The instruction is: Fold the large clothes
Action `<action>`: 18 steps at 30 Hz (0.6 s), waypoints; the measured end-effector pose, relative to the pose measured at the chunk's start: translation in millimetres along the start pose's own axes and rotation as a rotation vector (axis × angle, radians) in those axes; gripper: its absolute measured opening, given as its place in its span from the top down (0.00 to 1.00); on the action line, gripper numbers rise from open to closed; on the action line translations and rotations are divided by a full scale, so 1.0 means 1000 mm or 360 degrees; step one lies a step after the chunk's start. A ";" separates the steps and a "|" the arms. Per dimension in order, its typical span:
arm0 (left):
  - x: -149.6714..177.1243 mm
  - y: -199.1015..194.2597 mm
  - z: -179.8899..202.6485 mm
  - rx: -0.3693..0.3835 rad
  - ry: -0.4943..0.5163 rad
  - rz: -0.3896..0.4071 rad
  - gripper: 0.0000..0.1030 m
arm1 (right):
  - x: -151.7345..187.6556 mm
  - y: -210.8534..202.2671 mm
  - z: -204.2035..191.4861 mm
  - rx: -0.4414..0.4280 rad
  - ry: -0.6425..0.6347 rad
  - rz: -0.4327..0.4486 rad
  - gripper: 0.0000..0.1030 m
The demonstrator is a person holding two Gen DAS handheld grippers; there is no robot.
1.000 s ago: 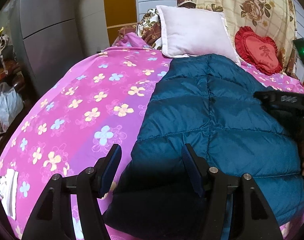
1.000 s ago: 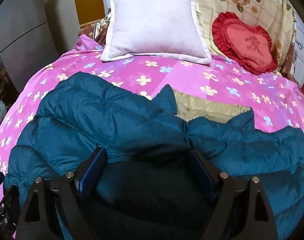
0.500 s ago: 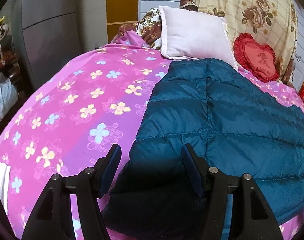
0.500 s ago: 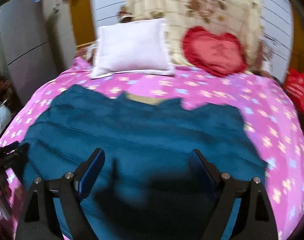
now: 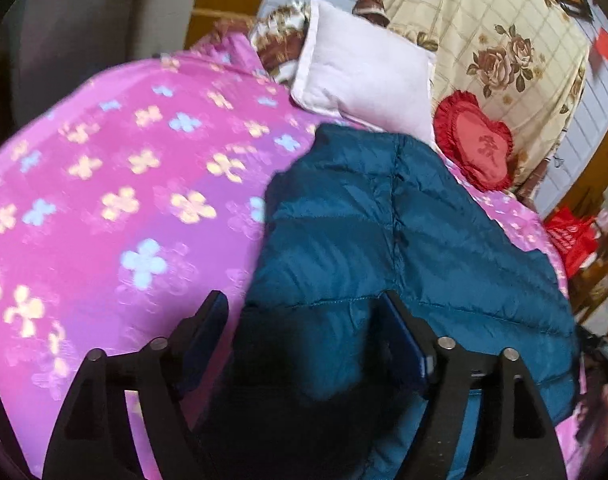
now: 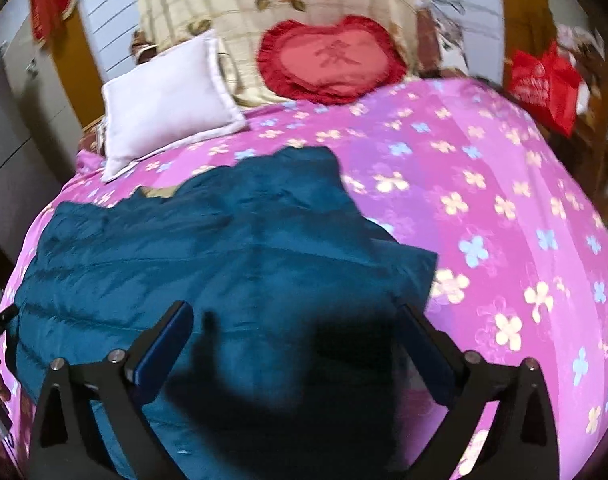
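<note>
Teal jacket point(image 5: 403, 240) lies flat, long axis toward the pillow point(image 5: 363, 76); my left fingers point(image 5: 208, 332) and right fingers point(image 6: 168, 340) hover above, spread wide, empty.

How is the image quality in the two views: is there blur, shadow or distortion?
Left wrist view: the flowers on the pink bedspread are smeared by motion blur; a dark shadow covers the teal jacket between the fingers. Right wrist view: the red heart cushion is soft, and a shadow darkens the jacket's near part. Both show fisheye bending, dark corners.
</note>
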State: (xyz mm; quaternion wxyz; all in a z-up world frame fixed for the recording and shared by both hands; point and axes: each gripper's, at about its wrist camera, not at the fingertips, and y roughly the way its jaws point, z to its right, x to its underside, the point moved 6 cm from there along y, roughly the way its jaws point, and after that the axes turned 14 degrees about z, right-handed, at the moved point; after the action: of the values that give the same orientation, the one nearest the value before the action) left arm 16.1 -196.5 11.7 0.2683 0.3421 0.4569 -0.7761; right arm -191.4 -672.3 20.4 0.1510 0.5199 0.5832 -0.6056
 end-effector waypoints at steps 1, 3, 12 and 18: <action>0.002 0.005 0.000 0.0014 -0.0014 -0.0034 0.41 | 0.003 0.005 0.010 -0.0009 0.0068 -0.0026 0.00; 0.006 0.015 -0.002 0.0034 -0.0032 -0.0085 0.41 | 0.010 0.015 0.022 -0.0039 0.0154 -0.0076 0.00; 0.012 0.032 -0.009 0.0170 -0.0145 -0.0210 0.37 | 0.017 0.027 0.035 -0.0202 0.0229 -0.0113 0.00; 0.015 0.039 -0.010 0.0216 -0.0177 -0.0243 0.29 | 0.018 0.039 0.049 -0.0270 0.0298 -0.0195 0.00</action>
State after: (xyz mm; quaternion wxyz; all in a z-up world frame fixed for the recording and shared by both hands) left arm 38.3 -206.0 -24.2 0.2096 0.2802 0.4123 -0.8412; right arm -190.1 -717.7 -26.7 0.1022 0.5230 0.6745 -0.5109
